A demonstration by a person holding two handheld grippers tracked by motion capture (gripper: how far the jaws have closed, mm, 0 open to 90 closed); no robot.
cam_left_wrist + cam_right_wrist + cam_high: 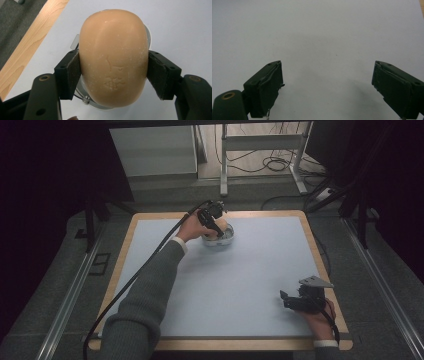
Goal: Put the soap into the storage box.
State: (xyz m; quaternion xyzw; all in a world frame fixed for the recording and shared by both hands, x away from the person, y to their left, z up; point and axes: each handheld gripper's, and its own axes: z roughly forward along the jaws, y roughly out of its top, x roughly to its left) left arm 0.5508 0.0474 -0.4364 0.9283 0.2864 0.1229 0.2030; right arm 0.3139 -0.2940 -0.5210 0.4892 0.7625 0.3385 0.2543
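Tan soap bar [113,57], smooth w/ chipped face, pinched by left gripper [113,75]; right gripper [327,87] spread.

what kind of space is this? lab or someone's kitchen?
Likely a lab or recording rig, not a kitchen: a wood-edged table with a bare pale blue top, loose black cables on the floor behind it, and metal floor rails on both sides.

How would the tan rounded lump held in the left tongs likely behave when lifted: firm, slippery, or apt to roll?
The lump looks firm: the left tongs press both sides without visibly denting it. Its smooth, waxy skin may slip. Being rounded, it would probably roll if set on the table outside the dish.
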